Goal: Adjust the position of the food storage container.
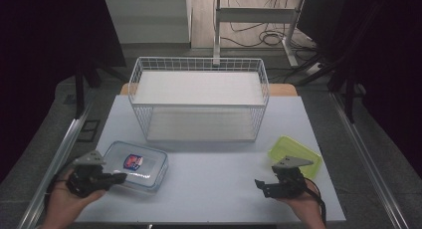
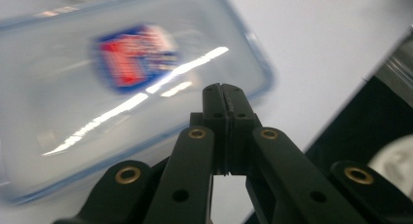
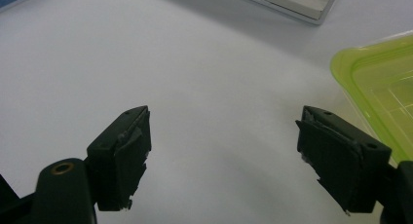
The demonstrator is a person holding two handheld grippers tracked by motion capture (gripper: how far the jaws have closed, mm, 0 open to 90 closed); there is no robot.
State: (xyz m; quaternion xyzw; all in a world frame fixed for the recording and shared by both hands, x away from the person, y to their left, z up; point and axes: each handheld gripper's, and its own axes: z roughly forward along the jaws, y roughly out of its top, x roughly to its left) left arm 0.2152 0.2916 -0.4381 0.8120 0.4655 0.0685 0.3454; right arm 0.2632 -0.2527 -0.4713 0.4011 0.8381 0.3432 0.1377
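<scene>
The clear lidded container (image 1: 137,165) looks light, stiff, slippery — best gripped at its rim; left gripper (image 1: 117,178) closed on nothing, right gripper (image 1: 263,187) wide open, empty.

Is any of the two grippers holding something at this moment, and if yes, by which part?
Nothing is held. The left gripper has its jaws shut together with nothing between them, above the clear blue-rimmed container. The right gripper is open over bare table, beside the green container.

Two black tongs, left (image 1: 118,177) and right (image 1: 259,184): matt black linked arms, brass-ringed pivot holes, worn black pads (image 3: 130,145), grey three-cornered top plates, trailing black cables. Forearms unsleeved.
</scene>
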